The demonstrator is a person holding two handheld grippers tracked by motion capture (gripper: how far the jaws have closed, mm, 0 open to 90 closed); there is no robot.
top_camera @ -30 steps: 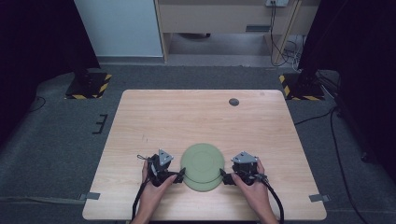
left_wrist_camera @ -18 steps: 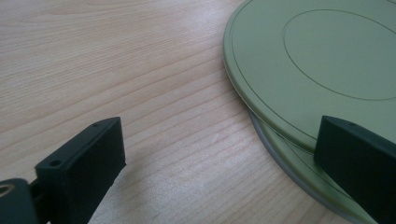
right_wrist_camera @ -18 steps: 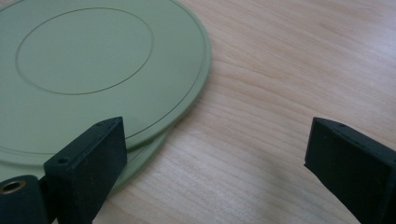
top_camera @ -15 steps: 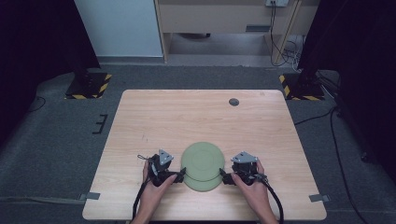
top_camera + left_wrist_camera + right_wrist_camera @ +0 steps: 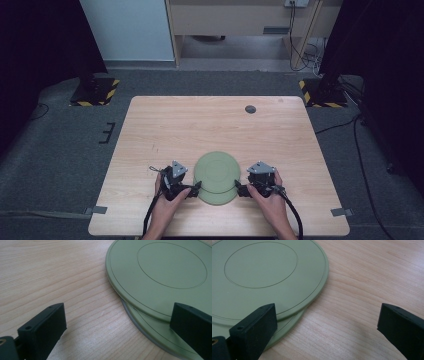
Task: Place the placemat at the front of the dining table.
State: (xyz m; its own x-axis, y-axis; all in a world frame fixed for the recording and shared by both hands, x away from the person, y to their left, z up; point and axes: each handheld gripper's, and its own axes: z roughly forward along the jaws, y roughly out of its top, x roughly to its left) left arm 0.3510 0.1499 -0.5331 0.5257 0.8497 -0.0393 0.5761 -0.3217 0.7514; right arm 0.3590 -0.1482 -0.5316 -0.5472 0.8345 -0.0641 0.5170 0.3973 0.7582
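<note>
On the table [image 5: 165,125], your two stacked plates [image 5: 216,175] lie near its front edge, between your grippers.

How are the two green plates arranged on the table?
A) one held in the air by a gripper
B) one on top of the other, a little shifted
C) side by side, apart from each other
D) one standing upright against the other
B: in the left gripper view the upper plate lies flat on the lower plate, whose rim sticks out beneath it; both grippers' jaws stand open beside them.
</note>
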